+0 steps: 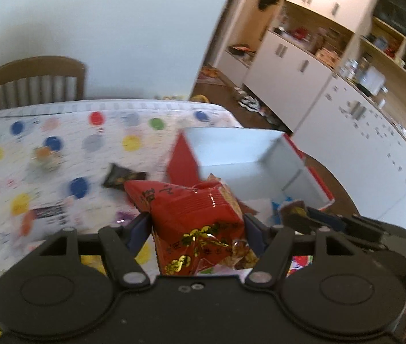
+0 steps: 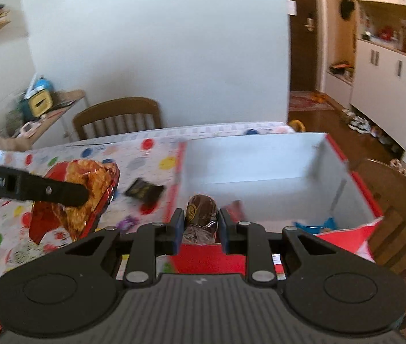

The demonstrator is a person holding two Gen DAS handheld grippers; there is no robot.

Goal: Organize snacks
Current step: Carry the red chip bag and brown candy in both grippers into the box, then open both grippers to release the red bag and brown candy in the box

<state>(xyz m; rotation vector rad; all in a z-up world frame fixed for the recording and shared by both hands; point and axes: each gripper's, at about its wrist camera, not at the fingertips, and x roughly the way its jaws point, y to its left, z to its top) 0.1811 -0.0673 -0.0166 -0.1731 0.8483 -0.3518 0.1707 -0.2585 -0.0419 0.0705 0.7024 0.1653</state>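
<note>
Currently both handheld grippers carry snacks toward a red box with a white inside (image 2: pixel 260 166), which sits on a table with a dotted cloth (image 1: pixel 59 132). Seen from the left wrist, the left gripper (image 1: pixel 197 223) has its fingers spread fairly wide, pressed on both sides of a puffy red snack bag (image 1: pixel 191 209); the box lies at about one o'clock from it, just beyond. Seen from the right wrist, the right gripper (image 2: pixel 200 226) has its fingers nearly together, pinching a small brown wrapped snack (image 2: pixel 201 212) over the box's near wall. Blue wrappers (image 2: pixel 314 225) already lie inside, at about three o'clock.

Risks, as a judgement: the two grippers sit close together and could collide over the box. The slick, air-filled bag could slide out of the wide grip and fall short of the box. A black packet (image 2: pixel 144 190) remains on the cloth at ten o'clock, near the box's left wall.
</note>
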